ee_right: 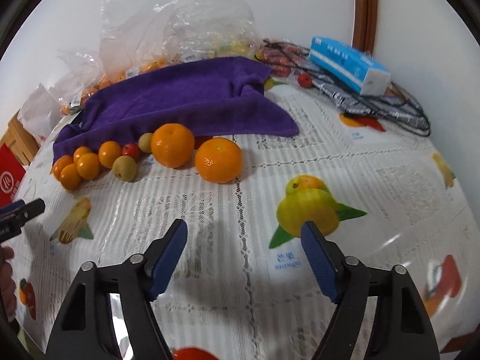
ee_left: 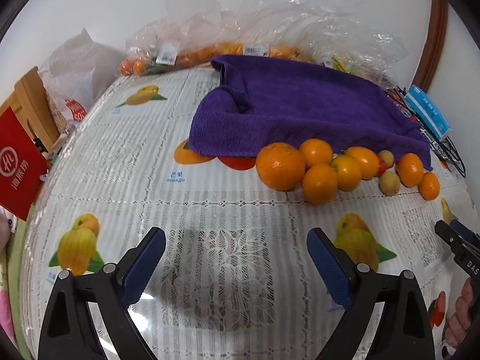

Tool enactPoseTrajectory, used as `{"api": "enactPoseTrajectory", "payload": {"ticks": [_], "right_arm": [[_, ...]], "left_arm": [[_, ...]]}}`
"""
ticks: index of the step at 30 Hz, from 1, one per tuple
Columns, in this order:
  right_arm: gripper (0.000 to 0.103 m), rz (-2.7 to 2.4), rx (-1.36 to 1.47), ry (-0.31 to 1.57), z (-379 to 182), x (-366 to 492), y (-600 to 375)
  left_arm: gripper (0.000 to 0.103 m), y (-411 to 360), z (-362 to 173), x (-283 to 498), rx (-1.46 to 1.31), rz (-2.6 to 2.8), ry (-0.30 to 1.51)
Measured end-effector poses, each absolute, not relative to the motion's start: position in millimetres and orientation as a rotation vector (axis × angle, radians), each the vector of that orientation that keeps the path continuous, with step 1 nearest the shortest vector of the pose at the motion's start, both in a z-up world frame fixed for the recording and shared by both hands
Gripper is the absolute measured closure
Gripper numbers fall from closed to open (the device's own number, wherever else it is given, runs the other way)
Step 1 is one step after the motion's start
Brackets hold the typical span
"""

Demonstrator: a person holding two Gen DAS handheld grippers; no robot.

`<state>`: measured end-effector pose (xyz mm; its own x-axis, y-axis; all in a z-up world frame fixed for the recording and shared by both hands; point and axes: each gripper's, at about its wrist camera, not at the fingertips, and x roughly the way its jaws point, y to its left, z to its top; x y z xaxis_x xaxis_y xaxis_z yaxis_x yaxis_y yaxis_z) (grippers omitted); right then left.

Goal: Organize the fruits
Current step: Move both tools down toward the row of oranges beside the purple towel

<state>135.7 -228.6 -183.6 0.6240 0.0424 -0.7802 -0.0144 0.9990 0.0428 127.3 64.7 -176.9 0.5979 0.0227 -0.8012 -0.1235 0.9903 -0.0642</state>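
- Left wrist view: the left tongs [ee_left: 237, 265] hover over the bench [ee_left: 126, 156], which wears a lace-patterned cloth printed with fruit pictures. Their blue pads stand wide apart with nothing between them, only bare cloth and their own shadow below.
- Ahead and to the right, well apart from these tongs, a row of fruit [ee_left: 345, 168] lies along the near edge of a purple towel [ee_left: 294, 114]: one large orange [ee_left: 280, 166] at the left end, smaller oranges touching one another, and two small greenish-yellow fruits among them.
- Only this view shows a red paper bag [ee_left: 19, 162] and a wooden chair [ee_left: 33, 105] off the bench's left edge. Clear plastic bags of oranges [ee_left: 210, 51] sit behind the towel.
- At the far right edge the tip of the right tongs [ee_left: 456, 237] pokes in, with fingers of a hand [ee_left: 463, 309] below it.
- Right wrist view: the right tongs [ee_right: 243, 265] point down at the cloth, pads apart and empty, narrower than the left pair.
- Here two large oranges show, the nearer one [ee_right: 218, 160] apart from the towel, the other [ee_right: 172, 145] just behind it, and a small red fruit [ee_right: 131, 150] sits in the row.
- This view alone shows plainly a blue and white box [ee_right: 349, 64] on black wire racks [ee_right: 390, 105] at the far right.
- The left tongs' tip [ee_right: 25, 210] enters at the left edge.
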Motion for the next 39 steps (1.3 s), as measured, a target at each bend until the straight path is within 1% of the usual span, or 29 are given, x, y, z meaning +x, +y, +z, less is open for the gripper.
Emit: {"api": "enactPoseTrajectory", "payload": {"ticks": [1, 3, 4, 5, 8, 11, 13, 14, 16, 20, 23, 27, 36, 38, 39], "right_arm": [[0.028, 0.037, 0.049, 0.894, -186.9, 139.2, -227.3], [0.03, 0.023, 0.025, 0.873, -190.5, 143.4, -222.1], [0.032, 0.034, 0.003, 0.881, -191.3, 147.4, -217.7], [0.036, 0.041, -0.001, 0.879, -191.6, 150.3, -215.9], [0.037, 0.048, 0.005, 0.883, -192.5, 162.9, -216.0], [0.037, 0.063, -0.012, 0.886, -192.5, 172.0, -215.4], [0.037, 0.082, -0.027, 0.886, -192.0, 178.5, -213.4], [0.037, 0.089, -0.03, 0.886, -191.8, 181.2, -213.2], [0.037, 0.088, -0.041, 0.886, -191.8, 188.1, -210.9], [0.037, 0.119, -0.054, 0.886, -191.3, 199.6, -208.6], [0.043, 0.132, -0.034, 0.884, -191.1, 202.0, -207.6], [0.048, 0.139, -0.024, 0.882, -190.6, 202.3, -205.9], [0.047, 0.137, -0.02, 0.885, -190.3, 206.7, -202.7], [0.049, 0.135, -0.016, 0.884, -190.4, 206.4, -202.3], [0.052, 0.131, -0.015, 0.883, -190.3, 206.4, -202.7]], "left_arm": [[0.009, 65.1, -180.2, 128.7, -0.114, 0.083, 0.931], [0.013, 67.1, -183.9, 129.8, -0.11, 0.088, 0.929], [0.014, 69.4, -185.7, 131.3, -0.111, 0.093, 0.93], [0.014, 70.8, -188.3, 131.7, -0.117, 0.099, 0.933], [0.014, 72.1, -190.1, 129.7, -0.108, 0.127, 0.902], [0.014, 71.5, -190.2, 129.3, -0.103, 0.128, 0.906], [0.01, 71.7, -190.3, 129.0, -0.103, 0.127, 0.909], [0.007, 70.8, -190.9, 129.4, -0.1, 0.124, 0.914], [0.005, 69.2, -192.4, 130.0, -0.099, 0.118, 0.918], [0.006, 69.6, -192.4, 130.0, -0.106, 0.116, 0.916], [0.006, 69.5, -191.8, 129.5, -0.096, 0.125, 0.916], [0.006, 69.5, -191.3, 129.4, -0.083, 0.128, 0.919], [0.006, 70.6, -189.9, 129.7, -0.076, 0.129, 0.919], [0.007, 69.8, -189.2, 129.0, -0.078, 0.119, 0.914], [0.008, 69.2, -188.3, 128.6, -0.077, 0.109, 0.909]]}}
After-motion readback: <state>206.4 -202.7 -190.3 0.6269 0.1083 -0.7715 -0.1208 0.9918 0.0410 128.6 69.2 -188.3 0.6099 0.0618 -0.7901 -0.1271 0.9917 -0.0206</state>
